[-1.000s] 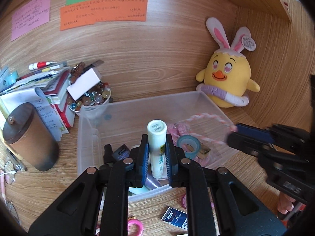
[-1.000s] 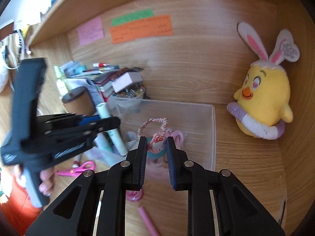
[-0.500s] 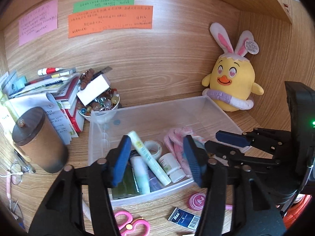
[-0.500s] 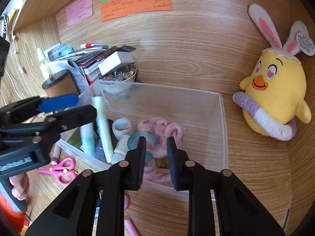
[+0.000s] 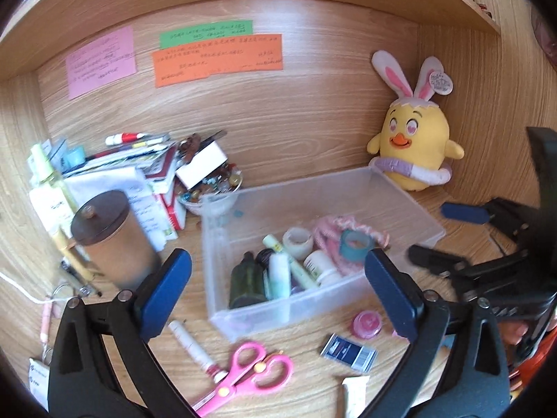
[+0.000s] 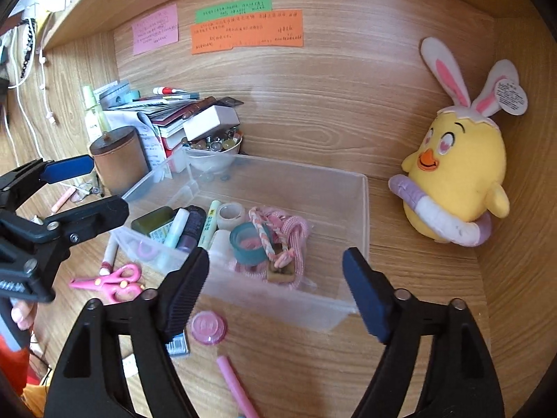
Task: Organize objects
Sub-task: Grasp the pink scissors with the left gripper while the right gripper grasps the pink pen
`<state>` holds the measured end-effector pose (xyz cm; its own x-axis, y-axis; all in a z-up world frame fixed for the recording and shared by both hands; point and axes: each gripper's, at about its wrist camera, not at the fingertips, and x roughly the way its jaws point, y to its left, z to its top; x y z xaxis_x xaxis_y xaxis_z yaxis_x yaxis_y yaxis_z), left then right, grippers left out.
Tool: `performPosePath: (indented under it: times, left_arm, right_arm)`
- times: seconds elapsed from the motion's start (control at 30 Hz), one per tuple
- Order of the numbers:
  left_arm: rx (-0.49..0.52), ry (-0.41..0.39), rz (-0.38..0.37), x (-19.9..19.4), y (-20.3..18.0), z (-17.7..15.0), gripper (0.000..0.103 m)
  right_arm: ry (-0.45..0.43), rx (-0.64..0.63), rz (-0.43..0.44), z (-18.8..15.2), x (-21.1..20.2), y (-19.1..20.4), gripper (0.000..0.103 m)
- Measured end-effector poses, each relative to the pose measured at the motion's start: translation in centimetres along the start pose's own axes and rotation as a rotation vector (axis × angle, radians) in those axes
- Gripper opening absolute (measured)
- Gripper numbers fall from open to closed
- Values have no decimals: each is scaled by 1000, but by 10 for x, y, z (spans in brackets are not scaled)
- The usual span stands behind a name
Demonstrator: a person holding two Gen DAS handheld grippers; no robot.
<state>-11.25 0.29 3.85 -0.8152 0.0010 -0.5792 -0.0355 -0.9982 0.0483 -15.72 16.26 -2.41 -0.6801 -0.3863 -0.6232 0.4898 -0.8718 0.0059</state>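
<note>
Your left tool (image 5: 276,289) was opening wide w/ nothing between its jaws; pink scissors (image 5: 243,372) lay on the tabletop (image 5: 306,376) just below it, clear bin (image 5: 407,205) just ahead. Your right tool (image 6: 276,278) was opening too, empty, over the bin's near wall; teal tape roll (image 6: 249,244) and pink cord (image 6: 292,233) lay inside, directly ahead.

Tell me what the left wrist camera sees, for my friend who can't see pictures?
A clear plastic bin on a wooden desk holds small bottles, tape rolls and a pink cord. The left gripper is opening with nothing between its fingers. Pink scissors lie in front of the bin, and a yellow chick toy sits behind it.
</note>
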Motion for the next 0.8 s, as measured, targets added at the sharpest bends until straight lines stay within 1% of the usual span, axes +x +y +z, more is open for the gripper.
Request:
performPosePath:
  times: [0.1, 0.17, 0.27, 0.4, 0.6, 0.8]
  left_arm:
    - [1, 25, 23, -3, 8, -11, 101]
    - [0, 42, 44, -4, 13, -20, 101]
    - [2, 89, 72, -3, 23, -37, 101]
    - [-7, 172, 100, 1, 39, -64, 101]
    - [-43, 274, 74, 7, 58, -96, 101]
    - [-40, 339, 41, 16, 58, -115, 101]
  right_arm:
    - [7, 10, 7, -8, -10, -4, 82]
    - [16, 17, 18, -14, -14, -8, 82]
    - [38, 32, 31, -25, -18, -13, 83]
    - [86, 43, 29, -44, -17, -18, 83]
    - [160, 50, 43, -73, -15, -20, 83]
    - [206, 43, 60, -93, -12, -12, 83]
